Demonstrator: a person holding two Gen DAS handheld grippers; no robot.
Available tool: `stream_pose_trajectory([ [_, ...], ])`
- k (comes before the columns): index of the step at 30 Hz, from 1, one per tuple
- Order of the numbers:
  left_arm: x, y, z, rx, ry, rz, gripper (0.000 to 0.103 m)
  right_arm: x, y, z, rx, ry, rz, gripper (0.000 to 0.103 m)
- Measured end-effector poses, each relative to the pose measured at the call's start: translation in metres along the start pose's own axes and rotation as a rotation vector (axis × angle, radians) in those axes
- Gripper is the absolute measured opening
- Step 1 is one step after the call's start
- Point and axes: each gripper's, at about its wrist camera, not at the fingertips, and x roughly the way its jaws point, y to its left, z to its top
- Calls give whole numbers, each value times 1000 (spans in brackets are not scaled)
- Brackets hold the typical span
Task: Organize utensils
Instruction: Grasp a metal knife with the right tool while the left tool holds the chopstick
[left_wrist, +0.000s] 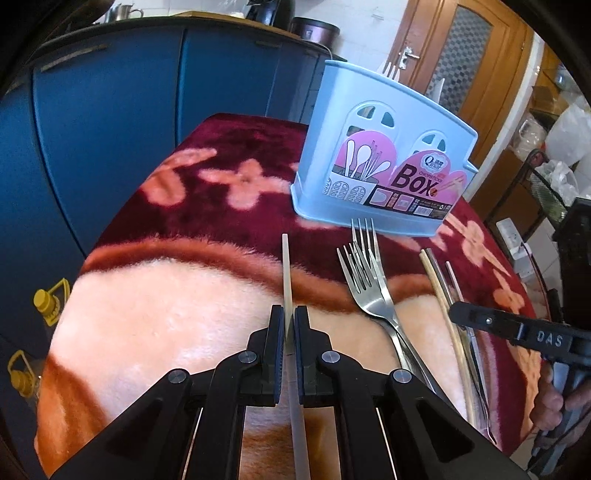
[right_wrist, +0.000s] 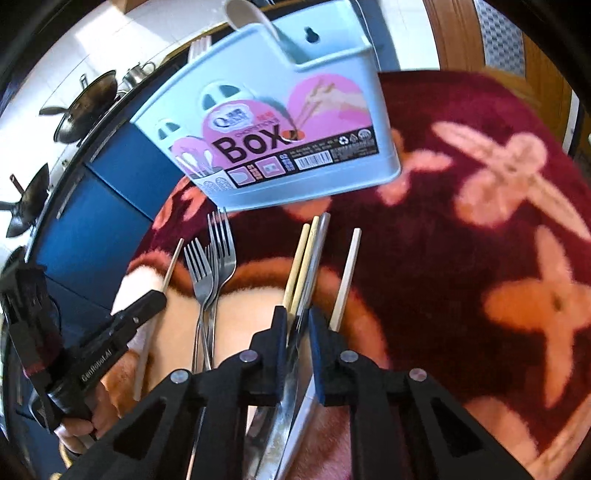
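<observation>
Your left gripper (left_wrist: 290, 325), lower centre: clamped on one pale chopstick (left_wrist: 286, 273). Your right gripper (right_wrist: 297, 328), lower centre: narrowed around a metal utensil (right_wrist: 314, 258) beside two chopsticks (right_wrist: 297, 266). Forks (left_wrist: 364, 273) lie mid-frame; blue utensil box (left_wrist: 384, 147) stands upper right.

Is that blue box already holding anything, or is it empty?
Not empty. The blue box stands upright with a white spoon poking from one compartment and fork tines showing above its rim.

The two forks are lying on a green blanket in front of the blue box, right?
Not quite: the blanket is dark red with pink flowers, not green. The two forks do lie on it in front of the blue box, as the left wrist view shows.
</observation>
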Motion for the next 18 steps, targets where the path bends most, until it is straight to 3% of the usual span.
stream_pose_trajectory([
  [12,18,-1,19,70,130,-16,8,9,-8,18,8,56,14,13],
  [18,22,-1,26,77,146,-23,7,1,-6,16,-3,20,34,9],
])
